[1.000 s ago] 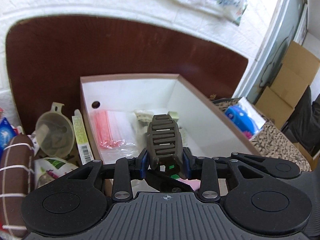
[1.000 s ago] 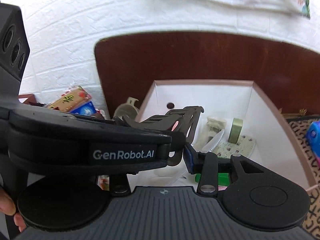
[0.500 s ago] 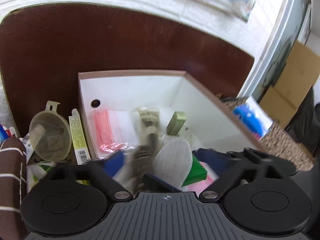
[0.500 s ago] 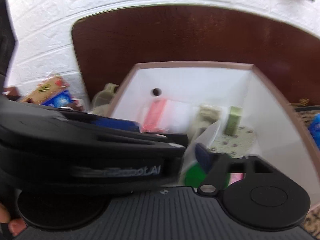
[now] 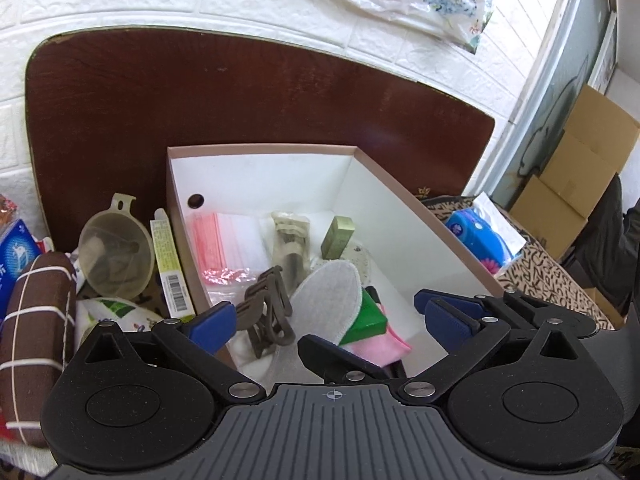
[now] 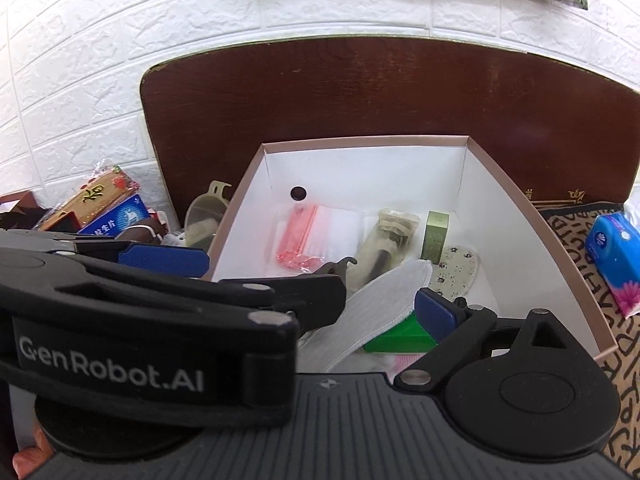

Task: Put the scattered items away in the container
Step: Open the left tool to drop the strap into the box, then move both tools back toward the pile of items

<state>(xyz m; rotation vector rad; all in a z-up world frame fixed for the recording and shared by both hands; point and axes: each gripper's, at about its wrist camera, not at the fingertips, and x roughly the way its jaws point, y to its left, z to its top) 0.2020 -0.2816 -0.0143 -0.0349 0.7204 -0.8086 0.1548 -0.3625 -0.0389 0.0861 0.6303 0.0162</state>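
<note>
Scene: two hand-held grippers hover over the near end of an open white box [image 5: 384, 216] standing against a dark wooden board [image 5: 240, 92].
Left gripper [image 5: 324, 312]: spread to its widest, blue pads [image 5: 210, 320] clear of everything; nothing pinched.
Right gripper [image 6: 312, 284]: jaws opening, nothing between them that the pads press on (its left finger is largely masked by the other tool in its own view).
Hair claw clip [image 5: 268, 308]: the brown-grey clip lies loose in the box's near-left corner, just beside the left pad, leaning on a white insole [image 5: 324, 300].
Already in the box: a zip bag with pink contents [image 5: 224, 248] by the left wall, a small olive carton [image 5: 338, 236] mid-floor, a green block [image 5: 366, 318] and pink cloth [image 5: 384, 344] at the near edge.
Still outside: a clear funnel [image 5: 114, 252], a narrow barcoded carton [image 5: 170, 264] touching the left wall's outside, a brown striped roll [image 5: 36, 328], and a blue tissue pack [image 5: 478, 240] beyond the right wall.
Step in hand: release looks complete; my reading is that both tools should lift straight up and back, fingers kept wide, so neither pad snags the clip.
Watch for: the clip's prongs sit near the left pad (a sideways exit could drag it over the rim).
Next pick: the funnel or carton seems the nearest for the left hand.
</note>
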